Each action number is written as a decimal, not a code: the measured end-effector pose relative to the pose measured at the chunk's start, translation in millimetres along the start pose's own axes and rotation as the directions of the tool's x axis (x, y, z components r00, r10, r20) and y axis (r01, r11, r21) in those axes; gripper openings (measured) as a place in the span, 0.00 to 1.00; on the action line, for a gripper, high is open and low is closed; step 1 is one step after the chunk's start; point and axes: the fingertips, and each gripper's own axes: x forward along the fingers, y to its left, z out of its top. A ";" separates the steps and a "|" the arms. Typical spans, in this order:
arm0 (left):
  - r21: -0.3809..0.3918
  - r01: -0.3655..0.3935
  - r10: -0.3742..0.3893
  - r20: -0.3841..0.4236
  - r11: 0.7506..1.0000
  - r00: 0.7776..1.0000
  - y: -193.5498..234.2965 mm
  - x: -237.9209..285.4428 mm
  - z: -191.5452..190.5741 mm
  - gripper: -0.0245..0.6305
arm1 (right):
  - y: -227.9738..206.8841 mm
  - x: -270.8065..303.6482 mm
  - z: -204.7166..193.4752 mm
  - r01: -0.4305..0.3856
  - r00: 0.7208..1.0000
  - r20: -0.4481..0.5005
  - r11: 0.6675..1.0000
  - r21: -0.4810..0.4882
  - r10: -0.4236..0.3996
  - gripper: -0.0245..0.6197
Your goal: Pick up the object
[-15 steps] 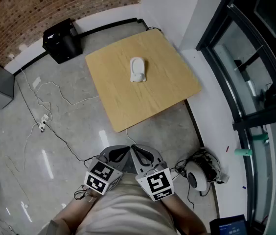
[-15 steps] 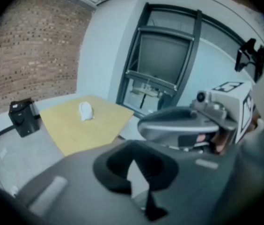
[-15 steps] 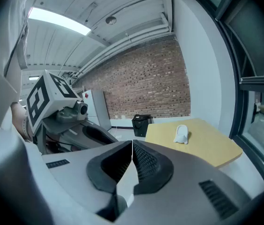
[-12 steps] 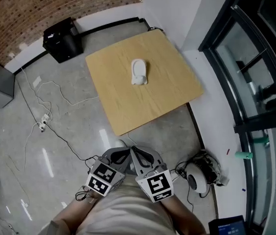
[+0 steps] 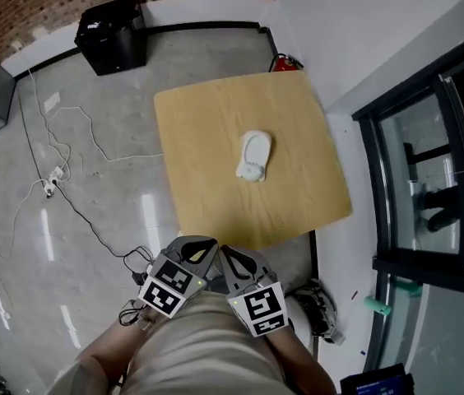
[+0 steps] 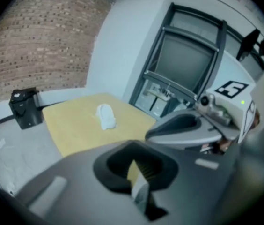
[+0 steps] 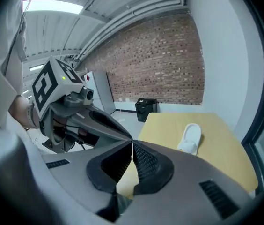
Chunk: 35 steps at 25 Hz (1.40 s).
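Head view: the left gripper and right gripper sit side by side close to the person's waist, tips almost meeting, both angled forward and down toward the table. The white object lies near the table's middle, well apart from both. Left gripper view: its jaws are pressed together on nothing, with the object ahead on the tabletop. Right gripper view: its jaws are likewise closed and empty, with the object ahead to the right.

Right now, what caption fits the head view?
White slipper alone on wooden table; left hand-held gripper and right hand-held gripper, both shut, held short of it.
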 end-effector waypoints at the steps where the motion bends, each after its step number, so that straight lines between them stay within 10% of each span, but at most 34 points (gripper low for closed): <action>1: -0.007 -0.004 0.004 -0.005 1.000 1.000 9.8 3.4 3.7 0.04 | -3.6 7.9 2.2 -0.012 1.000 -0.027 1.000 -0.018 0.012 0.06; 12: -0.210 -0.184 0.171 -0.078 0.960 0.982 60.1 63.3 -0.5 0.04 | -106.9 71.9 -20.2 -0.182 0.956 -0.268 0.961 -0.210 0.122 0.06; 23: -0.549 -0.362 0.365 -0.109 0.753 0.925 44.5 103.0 -30.6 0.04 | -273.9 165.3 -26.9 -0.250 0.868 -0.492 0.798 -0.548 -0.066 0.06; 27: -0.589 -0.384 0.389 -0.124 0.712 0.913 49.0 93.7 -49.6 0.04 | -255.1 184.6 -60.6 -0.343 0.795 -0.603 0.770 -0.537 -0.067 0.06; 35: -0.625 -0.423 0.428 -0.154 0.656 0.891 77.8 77.2 -78.0 0.04 | -120.5 166.6 -112.3 -0.425 0.724 -0.671 0.869 -0.252 0.159 0.06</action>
